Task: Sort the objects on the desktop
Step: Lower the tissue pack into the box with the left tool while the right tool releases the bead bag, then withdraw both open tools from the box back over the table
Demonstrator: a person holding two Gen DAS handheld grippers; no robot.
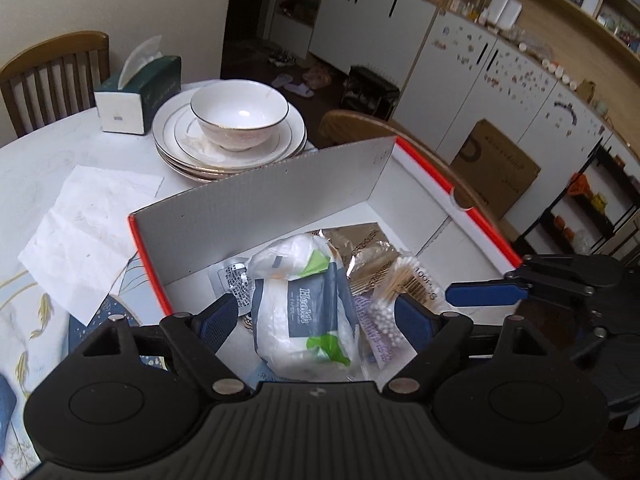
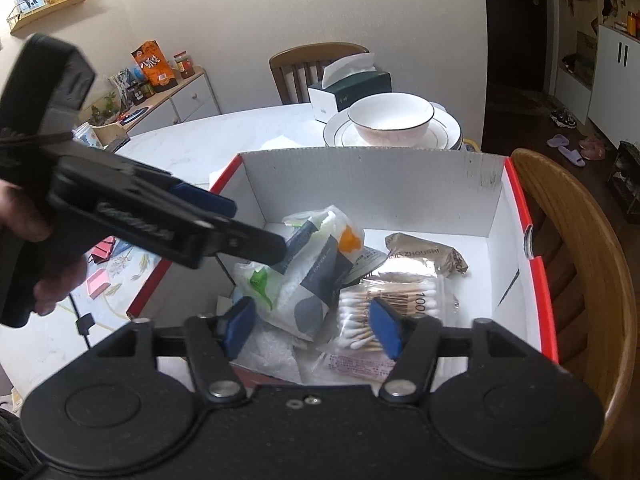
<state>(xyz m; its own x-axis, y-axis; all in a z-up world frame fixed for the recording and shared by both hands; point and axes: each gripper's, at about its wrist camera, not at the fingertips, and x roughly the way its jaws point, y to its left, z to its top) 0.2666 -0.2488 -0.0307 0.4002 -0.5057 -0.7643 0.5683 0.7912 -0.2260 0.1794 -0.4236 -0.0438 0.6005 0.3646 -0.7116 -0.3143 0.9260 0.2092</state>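
A red-rimmed white cardboard box (image 1: pixel 280 196) (image 2: pixel 496 240) sits on the table. Inside lie a white tissue pack with grey and green print (image 1: pixel 308 312) (image 2: pixel 308 276), a bag of cotton swabs (image 1: pixel 404 284) (image 2: pixel 392 312) and a gold foil packet (image 1: pixel 360 240) (image 2: pixel 424 256). My left gripper (image 1: pixel 316 316) is open, its fingers either side of the tissue pack without closing on it; it also shows in the right wrist view (image 2: pixel 276 248). My right gripper (image 2: pixel 312 330) is open above the box's near edge, over the swabs; one of its blue fingers (image 1: pixel 484 294) shows in the left wrist view.
A bowl (image 1: pixel 240 116) (image 2: pixel 390 118) on stacked plates and a green tissue box (image 1: pixel 138 90) (image 2: pixel 348 88) stand beyond the box. A loose paper sheet (image 1: pixel 88 232) lies left of it. Wooden chairs (image 2: pixel 576 264) stand around the table. Small pink items (image 2: pixel 98 280) lie left.
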